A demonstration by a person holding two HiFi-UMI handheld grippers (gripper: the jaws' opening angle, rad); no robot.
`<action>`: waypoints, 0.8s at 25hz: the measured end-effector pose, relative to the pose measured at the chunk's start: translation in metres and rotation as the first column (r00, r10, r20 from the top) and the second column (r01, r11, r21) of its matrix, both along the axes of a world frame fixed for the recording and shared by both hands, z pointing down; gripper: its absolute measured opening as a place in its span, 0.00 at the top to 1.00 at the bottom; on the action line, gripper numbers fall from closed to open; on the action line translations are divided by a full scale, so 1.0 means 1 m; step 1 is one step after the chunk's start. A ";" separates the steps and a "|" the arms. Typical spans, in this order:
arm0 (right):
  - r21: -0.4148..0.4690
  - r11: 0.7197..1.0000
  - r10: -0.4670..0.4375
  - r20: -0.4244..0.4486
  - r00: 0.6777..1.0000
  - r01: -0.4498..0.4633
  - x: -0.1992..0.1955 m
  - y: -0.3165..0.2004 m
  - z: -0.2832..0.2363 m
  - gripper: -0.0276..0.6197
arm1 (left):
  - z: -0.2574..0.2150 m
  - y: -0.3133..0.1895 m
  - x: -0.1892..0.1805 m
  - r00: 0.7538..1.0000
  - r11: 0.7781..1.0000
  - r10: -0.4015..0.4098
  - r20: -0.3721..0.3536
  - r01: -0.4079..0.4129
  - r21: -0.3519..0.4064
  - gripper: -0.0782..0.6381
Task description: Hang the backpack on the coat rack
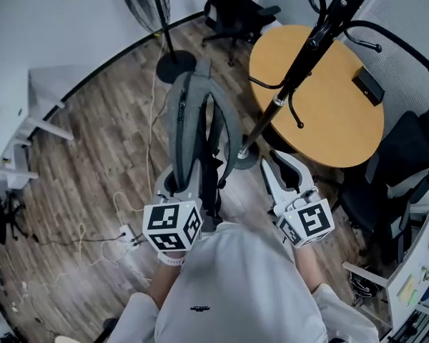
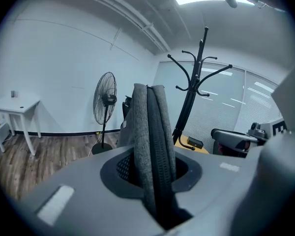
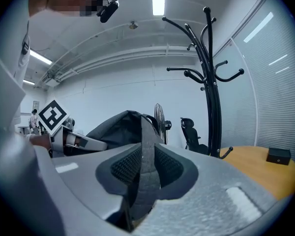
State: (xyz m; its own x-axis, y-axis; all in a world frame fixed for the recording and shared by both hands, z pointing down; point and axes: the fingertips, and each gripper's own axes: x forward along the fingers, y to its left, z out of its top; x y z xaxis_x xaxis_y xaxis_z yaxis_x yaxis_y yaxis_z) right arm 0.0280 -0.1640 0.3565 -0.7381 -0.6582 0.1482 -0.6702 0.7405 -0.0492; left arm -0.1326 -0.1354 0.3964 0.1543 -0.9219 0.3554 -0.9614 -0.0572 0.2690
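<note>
The grey backpack (image 1: 181,113) is held up off the floor between my two grippers. My left gripper (image 1: 177,186) is shut on its thick padded shoulder strap (image 2: 148,132), which stands upright between the jaws. My right gripper (image 1: 273,166) is shut on a thinner grey strap (image 3: 143,151), and the backpack body (image 3: 113,128) bulges just behind it. The black coat rack (image 1: 309,54) stands just ahead and to the right of the pack, its curved hooks (image 3: 201,73) higher than the grippers. In the left gripper view, the coat rack (image 2: 192,100) rises right behind the strap.
A round wooden table (image 1: 329,113) stands behind the rack's base (image 1: 244,159), with a small black box (image 1: 369,86) on it. A standing fan (image 1: 147,6) is at the back left, black office chairs are around the table, white cables (image 1: 121,213) trail on the floor, and a white desk (image 2: 14,107) is at the left.
</note>
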 end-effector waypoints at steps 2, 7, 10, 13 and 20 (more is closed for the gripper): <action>0.019 0.999 0.032 -0.004 0.999 -0.032 -0.010 -0.011 -0.007 0.84 | -0.006 -0.014 -0.011 0.999 0.999 0.032 0.005 -0.032 0.018 0.74; 0.062 0.994 0.094 -0.016 0.995 -0.093 -0.033 -0.034 -0.017 0.84 | -0.026 -0.043 -0.035 0.994 0.991 0.106 0.021 -0.108 0.079 0.74; 0.083 0.989 0.124 -0.011 0.992 -0.123 -0.044 -0.043 -0.024 0.84 | -0.036 -0.056 -0.045 0.990 0.985 0.136 0.028 -0.138 0.108 0.74; 0.109 0.982 0.152 0.002 0.988 -0.152 -0.047 -0.050 -0.034 0.84 | -0.042 -0.066 -0.051 0.988 0.980 0.150 0.030 -0.153 0.128 0.74; 0.152 0.970 0.191 0.007 0.982 -0.190 -0.045 -0.070 -0.049 0.88 | -0.057 -0.081 -0.053 0.987 0.972 0.155 0.032 -0.158 0.172 0.74</action>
